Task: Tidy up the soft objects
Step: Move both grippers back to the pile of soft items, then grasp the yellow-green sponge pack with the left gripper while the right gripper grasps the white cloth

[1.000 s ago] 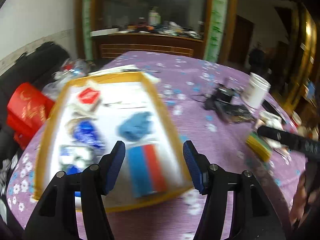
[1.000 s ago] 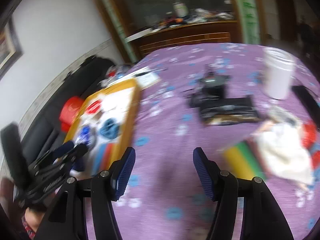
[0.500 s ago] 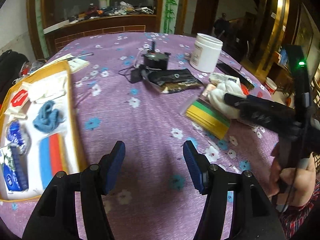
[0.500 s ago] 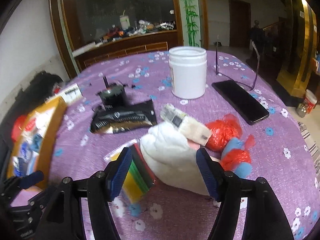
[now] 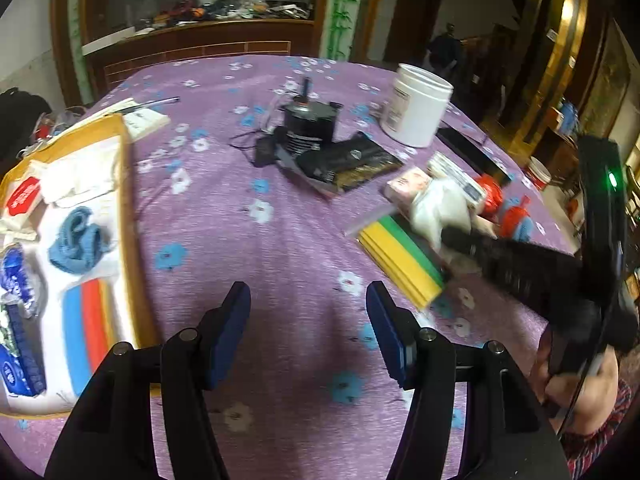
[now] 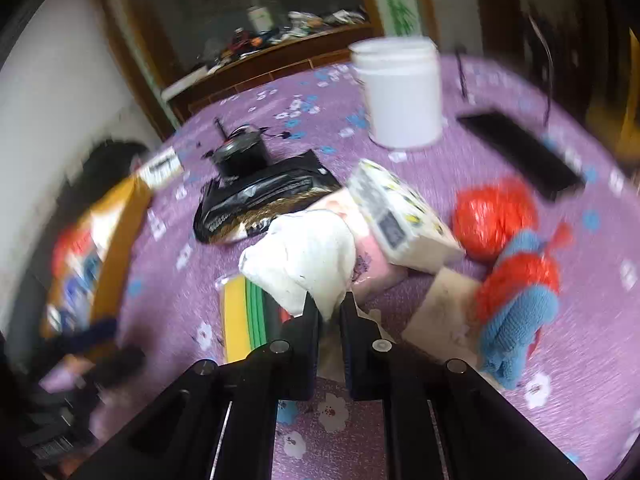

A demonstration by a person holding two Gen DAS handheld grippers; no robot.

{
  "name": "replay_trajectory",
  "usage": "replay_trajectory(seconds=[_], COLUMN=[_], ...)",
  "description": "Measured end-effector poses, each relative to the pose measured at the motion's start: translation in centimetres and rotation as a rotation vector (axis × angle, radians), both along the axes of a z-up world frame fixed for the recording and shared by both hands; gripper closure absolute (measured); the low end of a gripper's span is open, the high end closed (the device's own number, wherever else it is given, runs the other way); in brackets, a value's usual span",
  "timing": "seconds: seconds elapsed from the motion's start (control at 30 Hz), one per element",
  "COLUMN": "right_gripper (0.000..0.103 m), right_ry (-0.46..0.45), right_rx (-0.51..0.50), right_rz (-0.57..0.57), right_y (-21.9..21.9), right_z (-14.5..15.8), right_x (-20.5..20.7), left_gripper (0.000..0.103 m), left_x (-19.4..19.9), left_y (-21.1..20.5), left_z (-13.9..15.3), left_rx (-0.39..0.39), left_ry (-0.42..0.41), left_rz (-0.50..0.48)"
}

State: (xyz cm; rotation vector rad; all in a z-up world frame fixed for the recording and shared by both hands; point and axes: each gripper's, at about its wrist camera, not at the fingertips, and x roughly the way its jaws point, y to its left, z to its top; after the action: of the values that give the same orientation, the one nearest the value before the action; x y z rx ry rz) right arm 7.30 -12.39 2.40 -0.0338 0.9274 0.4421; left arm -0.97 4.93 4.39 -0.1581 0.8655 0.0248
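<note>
A crumpled white cloth (image 6: 304, 256) lies on the purple flowered tablecloth, partly over a yellow and green sponge pack (image 6: 244, 320). My right gripper (image 6: 329, 312) is shut on the cloth's near edge. In the left wrist view the same cloth (image 5: 440, 204) shows with the right gripper's black fingers reaching onto it. My left gripper (image 5: 308, 320) hovers open over bare tablecloth with nothing between its pads. A yellow-rimmed tray (image 5: 128, 208) at the left holds a blue cloth (image 5: 78, 240), a striped sponge (image 5: 90, 328), a white cloth and several packets.
Near the held cloth lie a tissue pack (image 6: 396, 216), a pink pack (image 6: 372, 264), a red mesh bag (image 6: 492, 216) and a blue knit glove (image 6: 516, 320). Farther back stand a white jar (image 6: 400, 92), a black pouch (image 5: 348, 160), a small black device and a phone (image 6: 520, 152).
The right gripper came closer to the white cloth and its jaws went from wide open to shut on the cloth's edge. The left gripper swung from over the tray to the table's middle.
</note>
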Motion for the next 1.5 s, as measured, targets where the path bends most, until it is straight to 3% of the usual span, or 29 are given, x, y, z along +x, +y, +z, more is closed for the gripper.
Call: replay_trajectory(seconds=[0.03, 0.13, 0.23, 0.57, 0.87, 0.97, 1.0, 1.03, 1.27, 1.5], right_gripper=[0.092, 0.093, 0.093, 0.093, 0.093, 0.093, 0.093, 0.093, 0.093, 0.093], right_ry=[0.010, 0.145, 0.067, 0.042, 0.025, 0.025, 0.025, 0.023, 0.014, -0.003], right_rx=[0.007, 0.235, 0.229, 0.286, 0.296, 0.292, 0.289, 0.286, 0.262, 0.214], right_rz=[0.040, 0.173, 0.136, 0.072, 0.078, 0.077, 0.076, 0.075, 0.086, 0.091], right_y=[0.7, 1.0, 0.2, -1.1, -1.4, -1.4, -1.4, -1.3, -0.8, -0.1], right_z=[-0.2, -0.5, 0.7, 1.4, 1.9, 1.8, 1.8, 1.8, 1.7, 1.6], right_x=[-0.4, -0.4, -0.7, -0.1, -0.5, -0.4, -0.4, -0.5, -0.6, -0.7], left_gripper=[0.044, 0.043, 0.028, 0.028, 0.028, 0.035, 0.054, 0.056, 0.060, 0.059], left_x=[-0.1, 0.1, 0.3, 1.7, 3.3, 3.1, 3.0, 2.9, 2.4, 1.8], left_y=[0.3, 0.9, 1.0, -1.5, -1.9, -2.3, -2.3, -2.2, -0.7, -0.3], left_z=[0.1, 0.1, -0.1, -2.4, -3.6, -3.7, -3.5, -3.4, -2.1, -0.9], left_rx=[-0.003, -0.018, -0.030, 0.051, 0.048, 0.064, 0.047, 0.040, -0.058, -0.027], left_ry=[0.000, 0.008, 0.019, 0.116, 0.110, 0.087, 0.073, 0.062, -0.054, -0.139], left_rz=[0.007, 0.012, 0.019, 0.015, 0.015, -0.004, -0.015, -0.013, 0.006, 0.039])
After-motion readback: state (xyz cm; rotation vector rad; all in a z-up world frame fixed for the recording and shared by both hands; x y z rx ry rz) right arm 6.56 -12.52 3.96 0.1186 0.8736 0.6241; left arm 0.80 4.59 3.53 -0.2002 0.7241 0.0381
